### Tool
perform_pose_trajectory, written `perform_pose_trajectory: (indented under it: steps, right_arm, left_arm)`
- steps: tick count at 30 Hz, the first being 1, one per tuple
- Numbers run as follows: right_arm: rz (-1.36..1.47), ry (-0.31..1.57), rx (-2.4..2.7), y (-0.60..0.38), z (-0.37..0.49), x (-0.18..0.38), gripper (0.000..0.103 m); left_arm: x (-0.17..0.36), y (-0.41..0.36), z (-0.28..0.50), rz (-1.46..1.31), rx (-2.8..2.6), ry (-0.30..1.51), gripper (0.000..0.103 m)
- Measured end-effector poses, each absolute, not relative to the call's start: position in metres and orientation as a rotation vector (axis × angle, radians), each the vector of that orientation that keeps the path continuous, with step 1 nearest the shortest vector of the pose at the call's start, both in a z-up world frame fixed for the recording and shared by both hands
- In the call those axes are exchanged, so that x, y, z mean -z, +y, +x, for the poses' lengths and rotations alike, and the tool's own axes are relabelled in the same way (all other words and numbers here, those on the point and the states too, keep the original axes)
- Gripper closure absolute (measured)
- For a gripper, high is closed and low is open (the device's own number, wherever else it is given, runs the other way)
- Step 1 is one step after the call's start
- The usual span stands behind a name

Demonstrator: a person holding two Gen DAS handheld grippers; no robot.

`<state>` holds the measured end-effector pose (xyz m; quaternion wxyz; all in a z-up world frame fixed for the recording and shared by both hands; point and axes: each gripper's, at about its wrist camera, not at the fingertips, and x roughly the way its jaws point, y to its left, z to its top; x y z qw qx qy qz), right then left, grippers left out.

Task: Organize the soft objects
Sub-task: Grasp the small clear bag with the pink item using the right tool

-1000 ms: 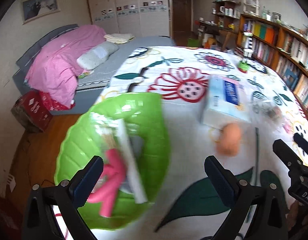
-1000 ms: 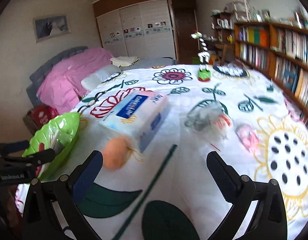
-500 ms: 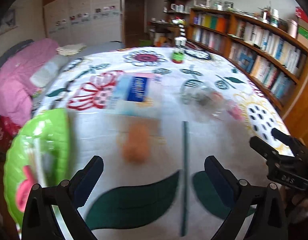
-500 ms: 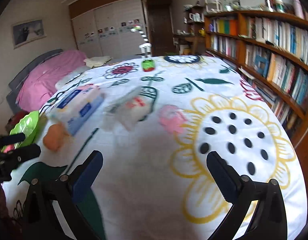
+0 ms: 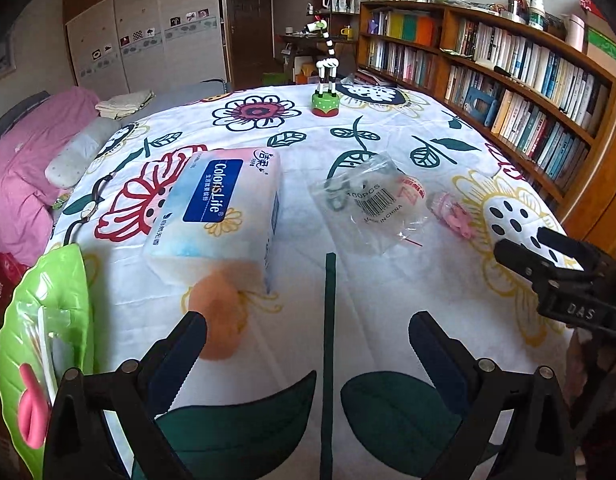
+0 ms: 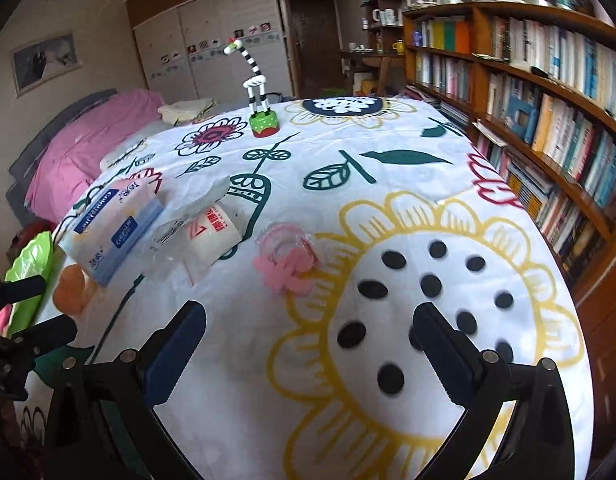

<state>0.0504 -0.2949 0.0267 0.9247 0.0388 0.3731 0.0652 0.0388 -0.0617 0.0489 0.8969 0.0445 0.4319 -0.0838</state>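
Both grippers hang over the near edge of a table covered with a flowered cloth. The left gripper is spread wide with nothing between its fingers, and the right gripper is likewise released and empty above the big yellow flower print.

At the near left corner of the table sits one green leaf-shaped tray. It holds a pink soft piece and a clear flat packet with something pale inside; what the packet contains cannot be told.

Just ahead of the left gripper's left finger lies one orange sponge ball, on the cloth and close against the near end of a single soft pack of tissues, white and blue, which lies lengthwise toward the middle of the table. In the right wrist view the ball lies between the tray and the tissue pack.

To the right of the tissues, near the middle of the table, lies one clear plastic bag printed with a barcode; white contents with red lettering show inside it. Just beyond its right side, a small clear wrapper holds a pink flower-shaped thing.

Toward the far edge stands one toy giraffe, striped black and white, upright on a green and red base.

Along the right side of the room runs a wooden bookshelf full of books; on the left is a bed with a pink cover.
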Motion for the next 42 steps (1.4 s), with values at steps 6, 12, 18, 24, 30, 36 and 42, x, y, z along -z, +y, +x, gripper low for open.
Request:
perform_pose_trajectory:
  steps: [6,12,18,24,30,36,42]
  right_arm:
    - [0.029,0.796,-0.172,-0.282,0.08,-0.021,0.0]
    - [-0.048,0.814,-0.191,-0.265,0.108,-0.014,0.007]
    - [-0.057,0.86,-0.215,-0.258,0.137,-0.005,0.039]
    - [-0.016,0.853,-0.211,-0.266,0.134,-0.007,0.079]
    - [0.081,0.852,-0.215,-0.29,0.112,-0.007,0.086]
    - [0.205,0.819,-0.249,-0.317,0.077,-0.016,0.087]
    - [0.265,0.776,-0.271,-0.329,0.052,-0.026,0.087]
  left_arm:
    - [-0.045,-0.062,0.049,0.083,0.158,0.917,0.0]
    - [-0.042,-0.062,0.056,0.077,0.169,0.922,0.0]
    - [-0.04,-0.063,0.061,0.08,0.168,0.928,0.0]
    - [-0.041,-0.064,0.064,0.08,0.174,0.929,0.0]
    - [-0.043,-0.07,0.064,0.082,0.197,0.923,0.0]
    - [-0.046,-0.081,0.063,0.107,0.217,0.89,0.0]
    - [-0.047,-0.096,0.069,0.127,0.245,0.875,0.0]
